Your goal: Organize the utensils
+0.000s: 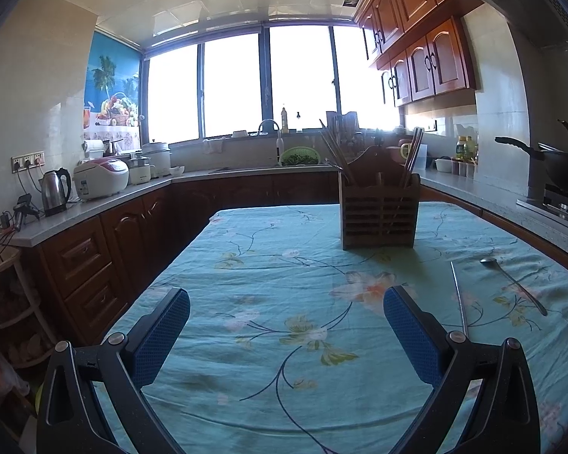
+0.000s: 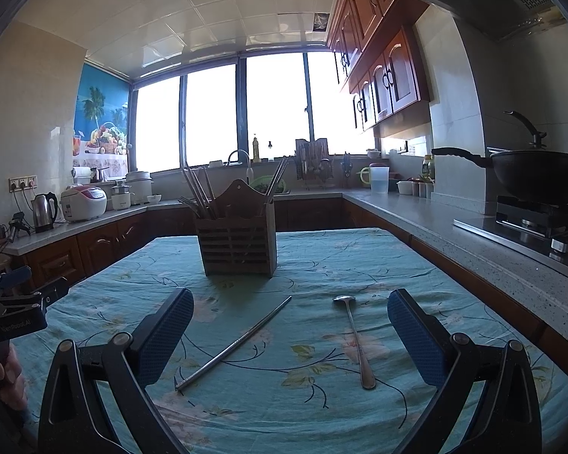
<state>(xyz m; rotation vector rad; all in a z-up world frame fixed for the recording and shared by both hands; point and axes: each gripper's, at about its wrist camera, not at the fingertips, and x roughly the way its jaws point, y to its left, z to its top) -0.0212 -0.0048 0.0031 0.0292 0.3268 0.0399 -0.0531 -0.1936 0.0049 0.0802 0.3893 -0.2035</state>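
A wooden slatted utensil holder (image 1: pixel 378 212) (image 2: pixel 238 242) with several chopsticks standing in it sits at the far middle of the table. A metal chopstick (image 2: pixel 234 344) (image 1: pixel 459 299) and a metal spoon (image 2: pixel 354 336) (image 1: pixel 513 283) lie flat on the teal floral tablecloth (image 2: pixel 303 265). My right gripper (image 2: pixel 289 325) is open above them, both between its blue pads. My left gripper (image 1: pixel 286 325) is open and empty over bare cloth, left of the chopstick.
Kitchen counters wrap around the table: a kettle (image 1: pixel 55 191) and rice cooker (image 1: pixel 100 178) at left, a sink (image 1: pixel 269 132) at the back, a black wok (image 2: pixel 537 174) on a gas stove at right. The left gripper's body (image 2: pixel 15 302) shows at the right wrist view's left edge.
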